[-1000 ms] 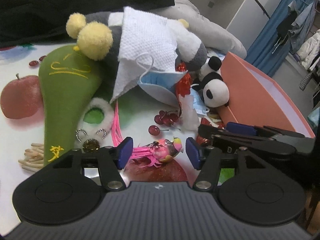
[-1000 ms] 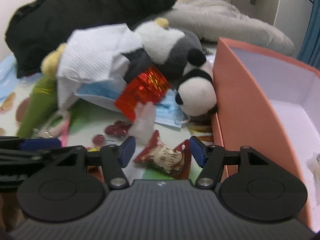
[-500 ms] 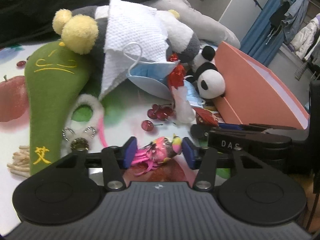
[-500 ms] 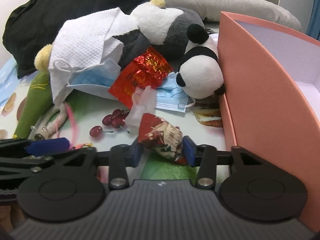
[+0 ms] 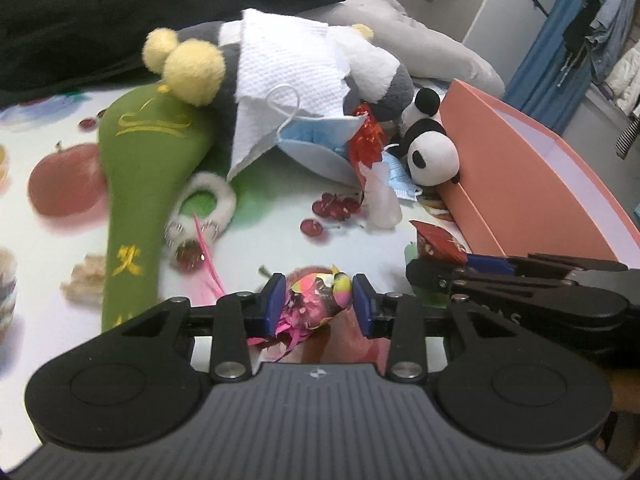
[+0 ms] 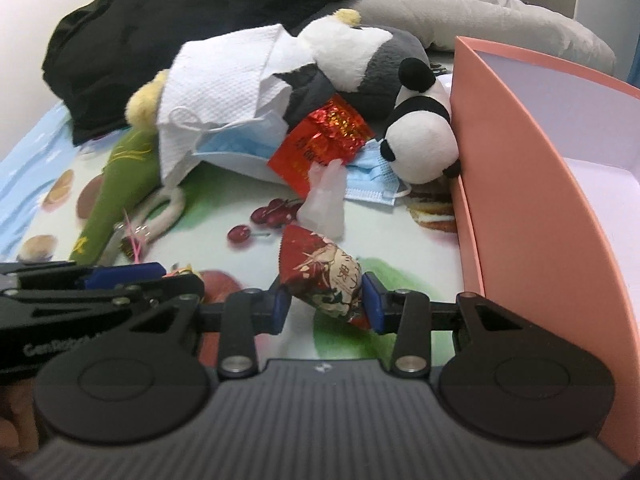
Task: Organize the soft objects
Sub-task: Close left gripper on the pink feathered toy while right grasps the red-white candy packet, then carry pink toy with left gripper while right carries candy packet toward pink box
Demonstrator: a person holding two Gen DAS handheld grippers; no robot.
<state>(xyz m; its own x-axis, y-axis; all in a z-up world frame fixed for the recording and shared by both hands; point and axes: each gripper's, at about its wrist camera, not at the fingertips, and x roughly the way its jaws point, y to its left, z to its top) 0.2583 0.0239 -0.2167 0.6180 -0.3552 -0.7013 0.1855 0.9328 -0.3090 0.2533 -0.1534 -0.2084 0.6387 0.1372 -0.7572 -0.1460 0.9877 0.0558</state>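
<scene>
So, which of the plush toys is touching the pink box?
The small panda. It leans against the outer wall of the pink box, while the grey plush and the green one lie farther off, apart from the box.

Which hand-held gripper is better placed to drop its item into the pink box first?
Right. The right hand-held gripper grips a red pouch right beside the pink box. The left hand-held gripper, pinching a pink feathered toy, sits farther away.
</scene>
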